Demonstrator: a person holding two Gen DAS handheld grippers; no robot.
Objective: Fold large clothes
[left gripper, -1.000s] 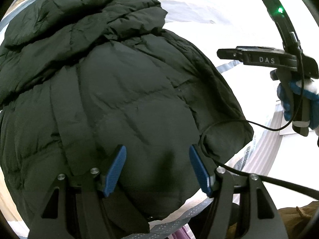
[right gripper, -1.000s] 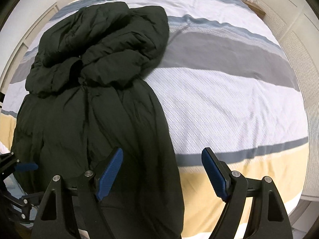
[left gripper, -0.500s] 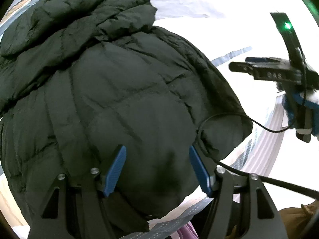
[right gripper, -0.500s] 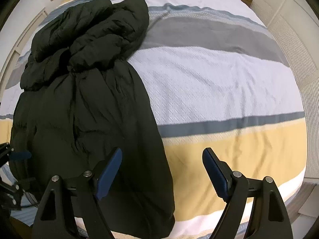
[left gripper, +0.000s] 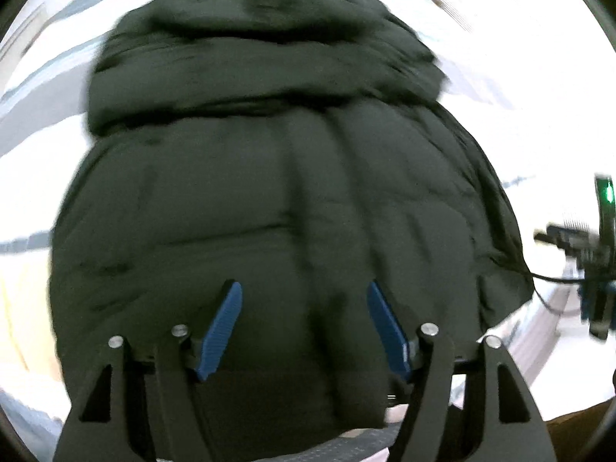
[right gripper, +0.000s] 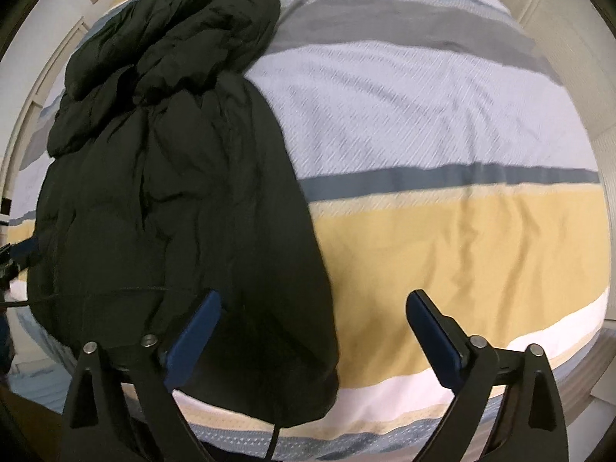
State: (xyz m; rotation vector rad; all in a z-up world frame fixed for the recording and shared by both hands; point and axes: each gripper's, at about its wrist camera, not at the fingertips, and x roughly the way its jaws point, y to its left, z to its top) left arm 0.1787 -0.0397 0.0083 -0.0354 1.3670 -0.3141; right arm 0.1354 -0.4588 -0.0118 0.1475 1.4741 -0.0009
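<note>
Right now the largest thing before you is the bed [right gripper: 442, 238], its cover striped in white, grey, slate blue and yellow, filling most of the right wrist view. On its left half lies the dark puffer jacket [right gripper: 173, 177], stretched lengthwise with the hood [right gripper: 181, 27] toward the far end and the hem hanging close to the near edge of the mattress. The jacket looks folded in on itself along its length (one long edge runs straight down the middle of the bed), and the quilted panels are rumpled around the chest.

Your left gripper [left gripper: 304, 323] hovers over the lower body of the jacket, which fills almost the whole left wrist view, though that view is blurred. Its jaws stand wide apart, with nothing between the blue pads [left gripper: 223, 331] but dark fabric beneath them; whether the pads touch the cloth you cannot tell.

Your right gripper [right gripper: 312, 331] sits at the near edge of the bed, jaws spread wide and holding nothing. Its left pad [right gripper: 192, 338] lies over the jacket's hem corner, its right pad over the yellow stripe.

A thin black cable [right gripper: 115, 290] crosses the jacket's lower part.
</note>
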